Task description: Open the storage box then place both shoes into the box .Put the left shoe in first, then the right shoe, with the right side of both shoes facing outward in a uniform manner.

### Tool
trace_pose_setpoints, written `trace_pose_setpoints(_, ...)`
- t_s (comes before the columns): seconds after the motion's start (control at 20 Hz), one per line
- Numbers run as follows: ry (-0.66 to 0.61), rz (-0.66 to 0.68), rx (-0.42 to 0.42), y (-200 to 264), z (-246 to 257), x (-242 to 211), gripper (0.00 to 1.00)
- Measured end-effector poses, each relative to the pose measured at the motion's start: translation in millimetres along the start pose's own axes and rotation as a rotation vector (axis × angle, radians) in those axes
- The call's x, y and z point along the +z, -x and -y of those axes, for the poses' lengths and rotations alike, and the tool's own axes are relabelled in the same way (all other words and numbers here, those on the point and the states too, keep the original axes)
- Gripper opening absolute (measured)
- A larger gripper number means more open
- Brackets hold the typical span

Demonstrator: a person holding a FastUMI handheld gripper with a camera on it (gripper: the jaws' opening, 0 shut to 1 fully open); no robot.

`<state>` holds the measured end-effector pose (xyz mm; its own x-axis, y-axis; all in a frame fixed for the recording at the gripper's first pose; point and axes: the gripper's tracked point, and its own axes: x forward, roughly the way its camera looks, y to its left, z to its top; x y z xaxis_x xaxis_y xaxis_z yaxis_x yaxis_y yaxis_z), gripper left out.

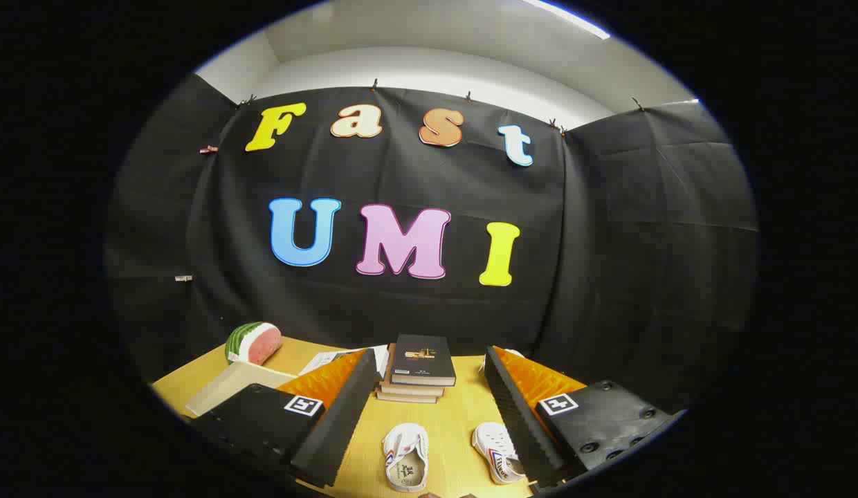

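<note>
Two white shoes lie on the wooden table [457,415], toes pointing toward the stack of books. One shoe [405,456] sits between my fingers, nearer the left one. The other shoe [497,451] lies close against the inner side of my right finger [522,415], partly hidden by it. My gripper [429,408] is open, held above the table with nothing between its fingers. The left finger [339,415] hangs over the table to the left of the shoes.
A stack of books [418,370] with a dark cover on top stands just beyond the shoes. A watermelon slice [253,342] lies at the far left, beside a flat beige board [232,387] and some white papers [332,360]. Black cloth walls close the booth behind.
</note>
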<state>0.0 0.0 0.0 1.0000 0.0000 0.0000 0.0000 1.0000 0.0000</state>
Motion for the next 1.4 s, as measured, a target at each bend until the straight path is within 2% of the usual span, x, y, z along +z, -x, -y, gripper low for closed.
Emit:
trace_pose_setpoints(0.3,-0.022,-0.036,-0.017,-10.6,7.0,-9.7,0.97)
trace_pose_setpoints(0.95,-0.009,-0.088,0.060,-16.3,-7.5,-22.2,0.97)
trace_pose_setpoints(1.2,-0.035,-0.147,0.184,-15.0,-33.8,-37.1,0.97)
trace_pose_setpoints(1.4,-0.173,-0.290,0.299,-11.8,-62.0,-61.9,0.97)
